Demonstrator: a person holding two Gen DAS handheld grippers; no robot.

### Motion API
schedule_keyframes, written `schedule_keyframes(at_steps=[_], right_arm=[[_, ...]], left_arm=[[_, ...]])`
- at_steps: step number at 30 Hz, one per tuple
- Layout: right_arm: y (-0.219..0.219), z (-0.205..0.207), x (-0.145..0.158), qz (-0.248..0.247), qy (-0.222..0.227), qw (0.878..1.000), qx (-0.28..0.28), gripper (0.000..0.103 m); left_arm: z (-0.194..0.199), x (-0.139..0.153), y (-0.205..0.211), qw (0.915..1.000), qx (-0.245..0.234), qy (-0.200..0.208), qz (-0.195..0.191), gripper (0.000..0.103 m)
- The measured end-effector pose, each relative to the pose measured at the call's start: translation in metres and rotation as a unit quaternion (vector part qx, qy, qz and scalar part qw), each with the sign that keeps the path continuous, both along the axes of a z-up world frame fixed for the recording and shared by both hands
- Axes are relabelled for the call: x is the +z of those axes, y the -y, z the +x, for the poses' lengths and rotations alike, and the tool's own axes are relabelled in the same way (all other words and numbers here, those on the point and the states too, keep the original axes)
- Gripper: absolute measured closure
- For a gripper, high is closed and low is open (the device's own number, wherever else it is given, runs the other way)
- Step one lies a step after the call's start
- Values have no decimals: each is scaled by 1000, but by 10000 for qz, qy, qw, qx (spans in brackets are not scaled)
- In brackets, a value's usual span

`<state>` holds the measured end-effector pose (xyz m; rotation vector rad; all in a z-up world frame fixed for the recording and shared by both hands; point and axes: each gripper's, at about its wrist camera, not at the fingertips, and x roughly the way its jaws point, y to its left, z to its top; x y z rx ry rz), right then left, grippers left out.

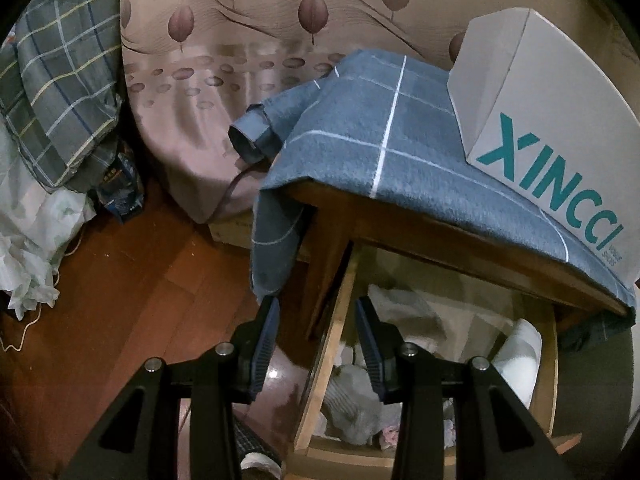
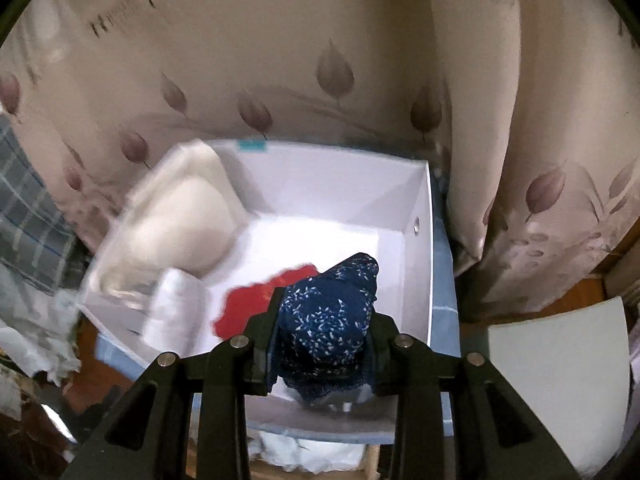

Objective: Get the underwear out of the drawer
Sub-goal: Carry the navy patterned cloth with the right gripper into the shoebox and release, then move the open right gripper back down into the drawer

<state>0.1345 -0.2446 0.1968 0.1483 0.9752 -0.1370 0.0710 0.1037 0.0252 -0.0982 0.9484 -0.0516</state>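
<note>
A dark blue underwear (image 2: 328,320) with small white specks is pinched in my right gripper (image 2: 326,316), which is shut on it and hangs over the open white shoebox (image 2: 424,240). In the box lie a red underwear (image 2: 248,304), a white padded bra (image 2: 192,224) and a white folded piece (image 2: 176,308). My left gripper (image 1: 319,312) stands open with nothing between its fingers, above the left wall of the open wooden drawer (image 1: 332,352). Grey-white garments (image 1: 352,400) and a white roll (image 1: 520,360) lie in the drawer.
The lettered shoebox (image 1: 560,120) sits on a blue checked cloth (image 1: 380,152) over the wooden table. A leaf-print curtain (image 1: 260,20) hangs behind. A plaid pillow (image 1: 60,80) and crumpled plastic are at left, above the wooden floor (image 1: 140,280). A white lid (image 2: 560,380) lies at right.
</note>
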Motion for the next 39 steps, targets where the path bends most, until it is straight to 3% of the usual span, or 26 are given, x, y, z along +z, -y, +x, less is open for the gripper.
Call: schedule_keyframes(at_steps=[4, 6, 11, 18, 22, 30, 34, 39], right_arm=[[6, 5, -21, 40, -152, 9999, -50, 69], [7, 5, -23, 29, -138, 9999, -48, 58], [5, -4, -8, 1, 90, 10000, 34, 43], [-17, -47, 26, 1, 287, 9981, 551, 42], [-45, -85, 25, -216, 125, 9946, 1011, 38], [-91, -133, -47, 211, -865, 9832, 1594, 38], [-125, -131, -104, 248, -1531, 9678, 1985, 38], [-161, -113, -156, 250, -2030, 9484, 2425, 38]], left_arm=[[3, -3, 3, 10000, -36, -85, 7, 63], [4, -3, 5, 9999, -61, -67, 45, 63], [7, -6, 11, 9998, -158, -97, 114, 63], [6, -7, 11, 9997, -191, -95, 107, 63], [6, -9, 7, 9997, -131, -190, 48, 63], [4, -8, 0, 9998, -1, -201, -30, 63], [6, -9, -9, 9995, 99, -280, -146, 63], [7, -12, -14, 9991, 137, -378, -166, 63]])
